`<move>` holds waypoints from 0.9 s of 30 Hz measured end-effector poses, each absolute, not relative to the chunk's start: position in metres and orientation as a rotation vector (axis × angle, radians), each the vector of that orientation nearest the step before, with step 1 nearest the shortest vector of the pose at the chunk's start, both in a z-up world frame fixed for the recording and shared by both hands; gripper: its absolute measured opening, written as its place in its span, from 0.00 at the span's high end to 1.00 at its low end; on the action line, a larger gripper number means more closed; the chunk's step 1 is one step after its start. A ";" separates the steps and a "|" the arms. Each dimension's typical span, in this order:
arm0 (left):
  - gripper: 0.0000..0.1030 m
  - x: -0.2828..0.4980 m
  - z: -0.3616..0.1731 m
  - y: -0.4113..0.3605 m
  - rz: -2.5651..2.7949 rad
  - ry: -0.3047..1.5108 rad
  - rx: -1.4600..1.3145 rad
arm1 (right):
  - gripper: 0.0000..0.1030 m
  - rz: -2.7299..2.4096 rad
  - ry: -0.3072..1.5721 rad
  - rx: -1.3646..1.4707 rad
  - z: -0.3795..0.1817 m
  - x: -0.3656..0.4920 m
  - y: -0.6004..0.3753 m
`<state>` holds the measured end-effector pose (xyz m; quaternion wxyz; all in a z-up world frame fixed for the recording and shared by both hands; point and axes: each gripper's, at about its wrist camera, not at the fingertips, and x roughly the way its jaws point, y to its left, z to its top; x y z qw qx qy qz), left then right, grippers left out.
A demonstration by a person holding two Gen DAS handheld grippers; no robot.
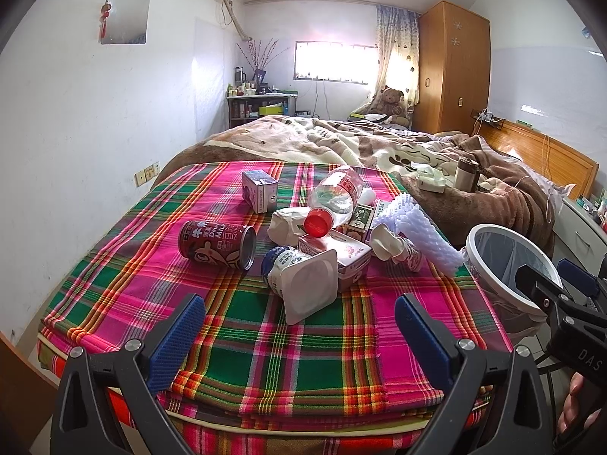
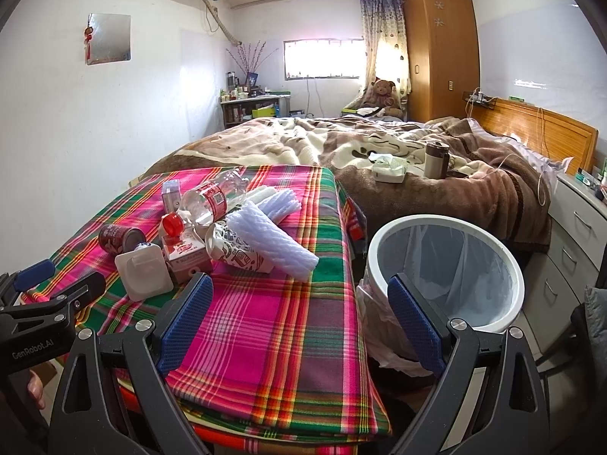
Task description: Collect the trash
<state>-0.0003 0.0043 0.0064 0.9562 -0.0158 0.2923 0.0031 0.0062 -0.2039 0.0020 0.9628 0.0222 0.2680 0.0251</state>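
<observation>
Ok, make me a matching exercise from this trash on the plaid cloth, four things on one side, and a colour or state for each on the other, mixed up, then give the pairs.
Things:
1. water bottle
2. drink can
3. yogurt cup
4. trash bin

States:
A. upright beside the bed, lined with a bag
B. dark red, lying on its side
C. white, tipped over, nearest the left fingers
D. clear, with a red cap

Pairs: 1-D, 2-B, 3-C, 4-A

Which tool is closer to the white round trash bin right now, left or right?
Right. The right tool hangs open just before the white round trash bin, one finger overlapping its rim. The left tool sits open over the plaid cloth, bin off to its right.
</observation>
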 end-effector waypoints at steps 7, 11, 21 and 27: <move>0.01 0.002 0.004 0.006 0.007 0.599 -0.036 | 0.08 0.049 0.543 0.039 0.002 0.008 -0.204; 0.01 0.006 0.002 0.006 0.007 0.604 -0.036 | 0.08 0.047 0.546 0.036 0.001 0.010 -0.204; 0.01 0.026 -0.013 0.008 -0.009 0.651 -0.049 | 0.08 0.046 0.548 0.029 -0.004 0.023 -0.203; 0.01 0.039 -0.020 0.010 -0.037 0.674 -0.063 | 0.08 0.048 0.536 -0.013 -0.010 0.043 -0.204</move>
